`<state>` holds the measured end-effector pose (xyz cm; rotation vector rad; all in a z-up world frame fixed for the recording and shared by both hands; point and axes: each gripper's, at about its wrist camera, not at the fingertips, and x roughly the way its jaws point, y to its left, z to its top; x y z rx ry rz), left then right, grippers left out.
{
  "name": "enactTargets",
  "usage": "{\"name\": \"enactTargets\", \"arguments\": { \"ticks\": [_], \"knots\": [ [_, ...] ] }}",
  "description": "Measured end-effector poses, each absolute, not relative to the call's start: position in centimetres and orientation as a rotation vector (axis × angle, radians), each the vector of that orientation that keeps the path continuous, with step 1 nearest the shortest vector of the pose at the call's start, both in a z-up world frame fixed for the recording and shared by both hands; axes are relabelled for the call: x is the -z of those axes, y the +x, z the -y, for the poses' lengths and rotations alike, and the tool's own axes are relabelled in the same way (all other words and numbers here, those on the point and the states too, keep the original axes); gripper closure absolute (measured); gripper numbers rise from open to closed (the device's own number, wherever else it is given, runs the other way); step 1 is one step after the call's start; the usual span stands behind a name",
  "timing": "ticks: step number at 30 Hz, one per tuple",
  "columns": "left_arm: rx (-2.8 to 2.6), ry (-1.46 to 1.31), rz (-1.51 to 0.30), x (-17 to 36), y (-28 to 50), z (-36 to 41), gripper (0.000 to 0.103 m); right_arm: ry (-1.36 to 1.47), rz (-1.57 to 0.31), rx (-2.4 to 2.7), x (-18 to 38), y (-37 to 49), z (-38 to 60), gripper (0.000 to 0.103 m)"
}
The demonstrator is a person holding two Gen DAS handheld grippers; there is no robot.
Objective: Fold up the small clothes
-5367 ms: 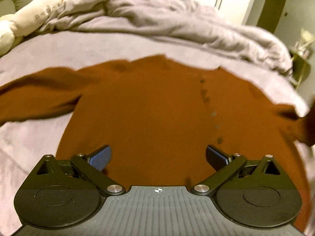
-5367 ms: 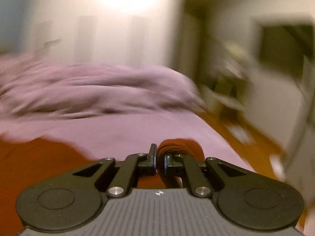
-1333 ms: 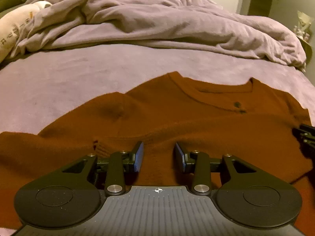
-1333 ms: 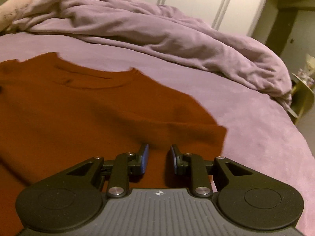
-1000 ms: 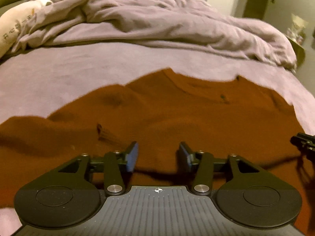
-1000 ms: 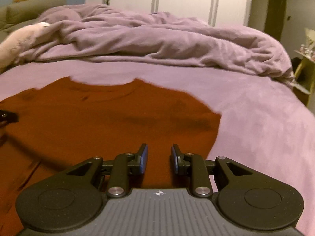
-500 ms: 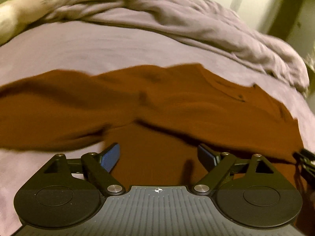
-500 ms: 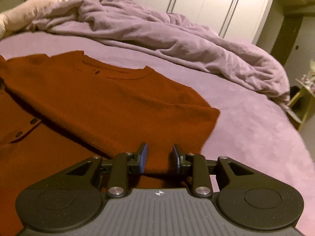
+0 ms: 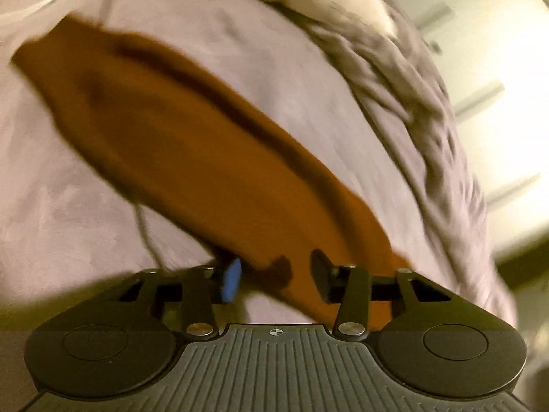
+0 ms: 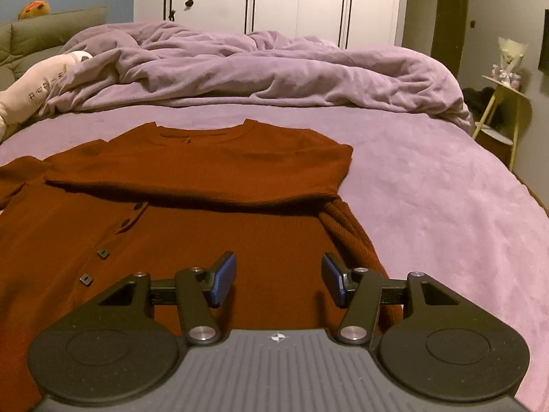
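Note:
A rust-brown buttoned cardigan (image 10: 212,213) lies flat on the purple bed (image 10: 429,185). Its right sleeve is folded across the chest (image 10: 219,171). My right gripper (image 10: 278,279) is open and empty just above the cardigan's lower front. In the blurred, tilted left wrist view, the cardigan's left sleeve (image 9: 192,151) stretches out over the sheet. My left gripper (image 9: 274,276) is open over the near part of that sleeve, and nothing shows between its fingers.
A crumpled purple duvet (image 10: 260,68) is heaped at the far side of the bed. A cream pillow (image 10: 31,89) lies at the far left. White wardrobes (image 10: 274,0) stand behind. A small yellow side table (image 10: 504,103) stands at the right.
My right gripper has opened wider and drawn back from the folded sleeve. My left gripper has swung left toward the outstretched left sleeve and its fingers have narrowed somewhat.

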<state>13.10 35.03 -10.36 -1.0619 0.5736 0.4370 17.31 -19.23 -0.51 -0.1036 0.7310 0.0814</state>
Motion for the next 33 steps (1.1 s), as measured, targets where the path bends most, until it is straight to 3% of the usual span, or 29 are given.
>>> {"name": "enactTargets", "arguments": {
  "ticks": [10, 12, 14, 15, 20, 26, 28, 29, 30, 32, 33],
  "knots": [
    [-0.623, -1.15, -0.423, 10.4, 12.5, -41.2, 0.068, -0.109, -0.736, -0.093, 0.6, 18.0, 18.4, 0.048],
    [-0.651, -1.126, -0.412, 10.2, 12.9, -42.1, 0.074, -0.102, -0.74, -0.092, 0.6, 17.9, 18.5, 0.047],
    [-0.651, -1.086, -0.43, 9.7, 12.8, -42.3, 0.089, -0.1, -0.741, -0.087, 0.8, 17.9, 18.7, 0.047],
    [-0.639, -1.044, -0.433, 9.2, 12.9, -42.1, 0.091, -0.1, -0.741, -0.083, 0.8, 17.9, 18.7, 0.047],
    [-0.491, -0.787, -0.4, 4.2, 14.8, -37.2, 0.095, -0.079, -0.75, -0.066, 1.3, 18.3, 19.0, 0.047],
    [-0.055, -0.427, -0.365, -3.3, 19.0, -22.2, 0.095, -0.068, -0.732, -0.076, 1.0, 18.1, 18.9, 0.047],
    [0.092, -0.362, -0.398, -3.4, 20.6, -16.2, 0.093, -0.046, -0.725, -0.072, 0.8, 18.1, 19.1, 0.047],
    [0.137, -0.331, -0.426, -2.8, 21.3, -13.6, 0.086, -0.035, -0.723, -0.07, 0.8, 18.0, 19.3, 0.047],
    [0.176, -0.296, -0.462, -1.9, 22.0, -11.2, 0.07, -0.025, -0.723, -0.066, 0.8, 18.0, 19.5, 0.047],
    [0.238, -0.256, -0.554, 0.7, 23.1, -7.4, 0.046, -0.01, -0.726, -0.065, 0.7, 18.1, 19.9, 0.047],
    [0.26, -0.25, -0.609, 2.1, 23.5, -6.0, 0.047, -0.006, -0.727, -0.064, 0.6, 18.1, 20.1, 0.047]
  ]
}}
